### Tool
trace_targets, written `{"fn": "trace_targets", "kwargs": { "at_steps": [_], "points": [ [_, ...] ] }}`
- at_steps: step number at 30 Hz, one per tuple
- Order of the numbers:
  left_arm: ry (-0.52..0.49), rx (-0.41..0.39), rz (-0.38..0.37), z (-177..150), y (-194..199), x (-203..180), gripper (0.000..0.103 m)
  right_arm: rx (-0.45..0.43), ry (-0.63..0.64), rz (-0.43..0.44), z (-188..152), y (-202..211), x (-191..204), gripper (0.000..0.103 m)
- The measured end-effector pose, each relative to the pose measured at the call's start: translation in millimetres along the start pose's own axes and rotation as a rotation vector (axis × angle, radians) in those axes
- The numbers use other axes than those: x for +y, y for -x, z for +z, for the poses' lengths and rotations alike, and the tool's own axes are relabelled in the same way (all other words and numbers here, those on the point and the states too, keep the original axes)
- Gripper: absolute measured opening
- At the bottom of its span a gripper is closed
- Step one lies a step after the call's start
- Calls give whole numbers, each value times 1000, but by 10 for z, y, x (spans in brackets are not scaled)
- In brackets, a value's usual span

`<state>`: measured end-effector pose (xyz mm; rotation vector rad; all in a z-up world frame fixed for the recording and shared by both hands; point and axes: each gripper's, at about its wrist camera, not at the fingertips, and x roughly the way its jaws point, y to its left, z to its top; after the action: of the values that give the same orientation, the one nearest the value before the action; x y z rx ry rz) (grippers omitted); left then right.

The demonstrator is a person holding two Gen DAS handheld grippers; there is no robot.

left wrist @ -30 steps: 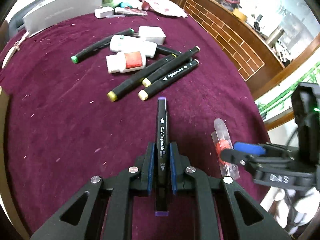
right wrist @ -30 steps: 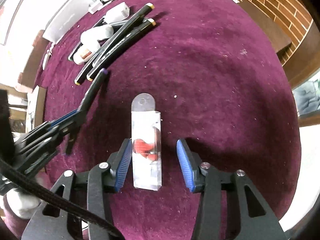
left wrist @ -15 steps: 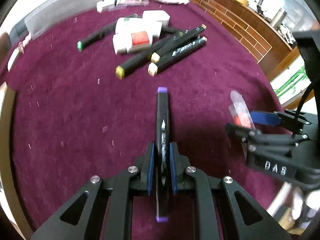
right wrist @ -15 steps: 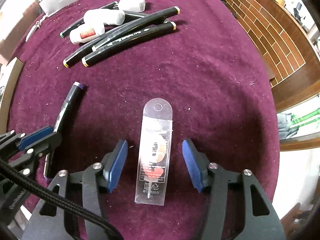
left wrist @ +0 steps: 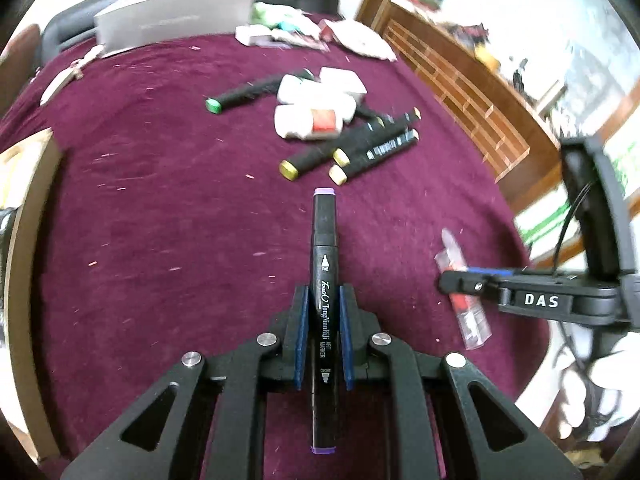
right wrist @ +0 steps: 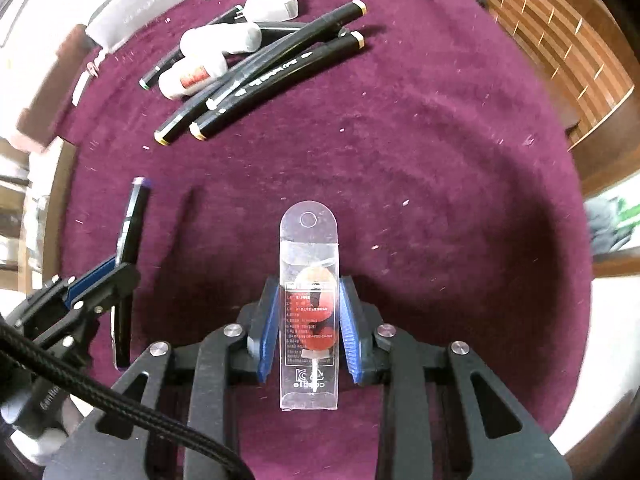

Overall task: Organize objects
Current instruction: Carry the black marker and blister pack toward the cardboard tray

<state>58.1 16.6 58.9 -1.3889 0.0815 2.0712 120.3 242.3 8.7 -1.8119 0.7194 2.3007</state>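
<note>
My left gripper [left wrist: 323, 292] is shut on a black art marker [left wrist: 325, 232] with purple end caps, held lengthwise above the maroon cloth [left wrist: 160, 220]. In the right wrist view that marker [right wrist: 134, 216] and the left gripper [right wrist: 120, 268] show at the left. My right gripper [right wrist: 308, 280] is closing its jaws on a clear plastic packet [right wrist: 308, 232] with a red item inside. The blue pads touch both long sides of the packet, which lies on the cloth. In the left wrist view, the packet [left wrist: 452, 248] and the right gripper [left wrist: 460, 280] sit at the right.
Farther back lies a pile of black markers [left wrist: 360, 148] with yellow caps, white glue bottles [left wrist: 312, 124] and a green-capped marker [left wrist: 240, 98]. A grey box [left wrist: 176, 20] stands at the far edge, with small clutter beside it. A wooden board [left wrist: 24, 240] borders the left.
The right jaws have come in from wide apart to the packet's sides. The left gripper has shifted across the cloth, still gripping the marker.
</note>
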Motion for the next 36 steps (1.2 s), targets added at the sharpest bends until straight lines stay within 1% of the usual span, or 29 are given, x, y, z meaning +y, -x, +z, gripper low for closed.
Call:
{"fn": "trace_targets", "kwargs": {
  "at_steps": [3,4,6,7,12,15,19,23,25,29,36],
  "points": [
    [64,-32,-20,-22,206,174,11,6,-9,61,-27,42,57,26],
    [82,-37,-25,3,216,210,11,7,-2,75,-40,64,92,26],
    [116,-54,-28,-23,327,308,11,8,6,97,-55,92,147,26],
    [128,-59,-27,-48,369,362,11,13,6,125,-49,100,186,26],
    [198,-99,-9,-145,598,603,11,35,31,215,-2,136,420,26],
    [230,-130,22,-191,801,803,11,47,56,267,41,142,615,26],
    [286,-173,85,-228,1083,1199,11,93,87,364,101,82,1001,26],
    [349,-199,143,-284,1293,1660,11,144,118,435,155,-47,1482,26],
    [383,-206,160,-327,1375,1910,11,169,135,463,169,-121,1765,26],
    [421,-204,188,-418,1480,2369,11,190,183,485,142,-207,2281,26],
    [416,-189,221,-467,1543,2931,11,223,226,521,100,-422,3088,26]
  ]
}}
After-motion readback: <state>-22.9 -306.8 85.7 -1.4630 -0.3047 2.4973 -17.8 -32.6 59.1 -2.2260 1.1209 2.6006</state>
